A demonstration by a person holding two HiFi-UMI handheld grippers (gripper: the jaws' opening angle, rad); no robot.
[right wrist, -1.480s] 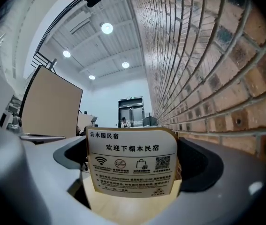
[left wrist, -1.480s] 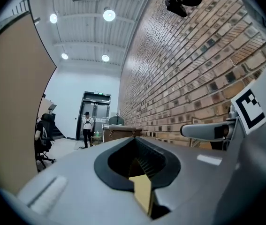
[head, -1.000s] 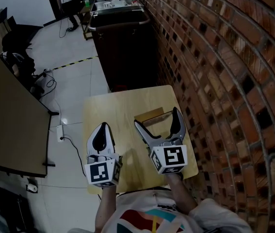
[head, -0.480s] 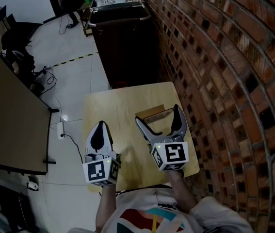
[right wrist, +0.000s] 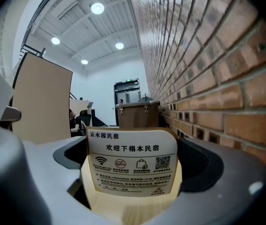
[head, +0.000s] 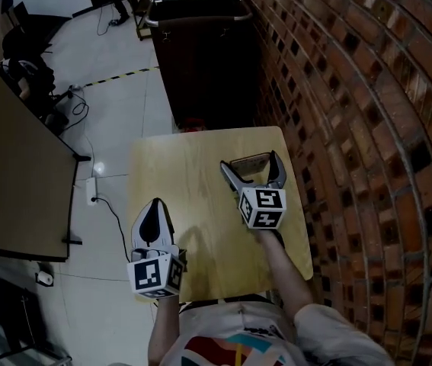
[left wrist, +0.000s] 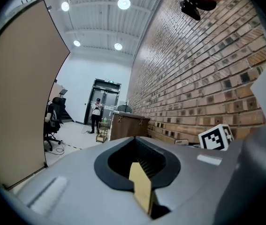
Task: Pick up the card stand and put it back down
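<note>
Straddling the stand point(right wrist: 132, 165) with the right gripper point(head: 250, 161), jaws wide and not touching; standing upright on the table point(head: 174, 170), long axis spanning jaw to jaw; holding the left gripper point(head: 155, 204) closed, well apart.

1. Table point(head: 177, 174): left half and far-left corner left bare.
2. Brick wall point(head: 368, 128): right edge closed off.
3. Dark cabinet point(head: 208, 67): far edge blocked.
4. Card stand point(right wrist: 132, 165): far-right corner occupied.
5. Left gripper point(head: 155, 208): near-left corner taken up.

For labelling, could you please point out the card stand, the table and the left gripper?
card stand point(right wrist: 132, 165): right gripper view, printed face.
table point(head: 177, 174): head view, bare top.
left gripper point(head: 155, 204): head view, jaw tips.
</note>
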